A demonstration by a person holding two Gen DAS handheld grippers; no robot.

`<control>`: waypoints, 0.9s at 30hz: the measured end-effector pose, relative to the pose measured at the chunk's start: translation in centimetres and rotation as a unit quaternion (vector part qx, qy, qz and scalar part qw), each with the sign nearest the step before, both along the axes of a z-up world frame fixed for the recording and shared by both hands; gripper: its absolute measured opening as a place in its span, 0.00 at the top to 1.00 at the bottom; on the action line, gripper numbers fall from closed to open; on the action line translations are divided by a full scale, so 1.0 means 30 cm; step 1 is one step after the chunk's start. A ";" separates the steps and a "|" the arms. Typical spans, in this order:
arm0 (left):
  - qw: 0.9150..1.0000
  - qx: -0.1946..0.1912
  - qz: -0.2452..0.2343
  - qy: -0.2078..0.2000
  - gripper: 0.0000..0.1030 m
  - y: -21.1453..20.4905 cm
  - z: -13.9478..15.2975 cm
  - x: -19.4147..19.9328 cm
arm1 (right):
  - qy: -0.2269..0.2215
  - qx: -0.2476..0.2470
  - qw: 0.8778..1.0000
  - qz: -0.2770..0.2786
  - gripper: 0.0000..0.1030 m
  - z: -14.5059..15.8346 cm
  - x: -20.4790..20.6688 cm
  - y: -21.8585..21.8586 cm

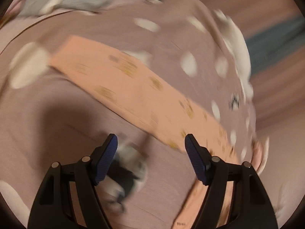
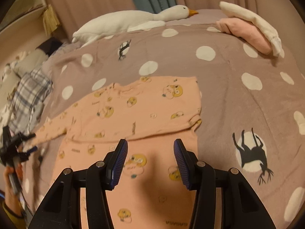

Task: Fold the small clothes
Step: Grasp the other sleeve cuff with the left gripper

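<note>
**Peach top on bedspread, both grippers empty**

Far left of the right wrist view: left gripper (image 2: 31, 148) in a hand (image 2: 11, 173), beside the sleeve tip; its own blurred view shows jaws wide apart, nothing between. Centre: peach printed top (image 2: 141, 110) flat on the dotted mauve bedspread (image 2: 238, 103), one sleeve out leftward. Right gripper (image 2: 150, 152) above its lower part, jaws parted, holding nothing

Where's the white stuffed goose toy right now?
In the right wrist view, the white stuffed goose toy lies along the far edge of the polka-dot mauve bedspread, upper middle, beyond the peach printed garment.
</note>
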State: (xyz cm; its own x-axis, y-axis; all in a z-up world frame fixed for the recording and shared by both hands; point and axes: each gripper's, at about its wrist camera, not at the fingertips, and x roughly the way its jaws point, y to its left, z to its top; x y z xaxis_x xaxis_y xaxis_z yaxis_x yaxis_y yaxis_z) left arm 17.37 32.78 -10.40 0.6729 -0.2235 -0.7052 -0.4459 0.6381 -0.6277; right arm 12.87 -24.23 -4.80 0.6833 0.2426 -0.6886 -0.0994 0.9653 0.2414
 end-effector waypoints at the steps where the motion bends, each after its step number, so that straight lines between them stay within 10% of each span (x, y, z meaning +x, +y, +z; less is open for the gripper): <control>1: 1.000 -0.012 0.019 -0.005 0.30 0.050 -0.008 -0.010 | 0.002 -0.002 1.000 0.003 0.52 0.000 -0.007 0.009; 15: 0.989 -0.099 0.102 -0.037 0.43 0.300 -0.110 0.038 | 0.016 -0.007 1.000 -0.002 0.52 -0.016 -0.045 0.046; 21: 0.988 -0.080 0.130 -0.001 0.95 0.339 -0.131 0.071 | 0.020 -0.004 1.000 -0.006 0.52 -0.028 -0.052 0.046; 27: 0.998 0.024 0.052 -0.034 0.96 0.167 0.029 0.094 | 0.026 0.004 1.000 -0.008 0.52 -0.047 -0.044 0.042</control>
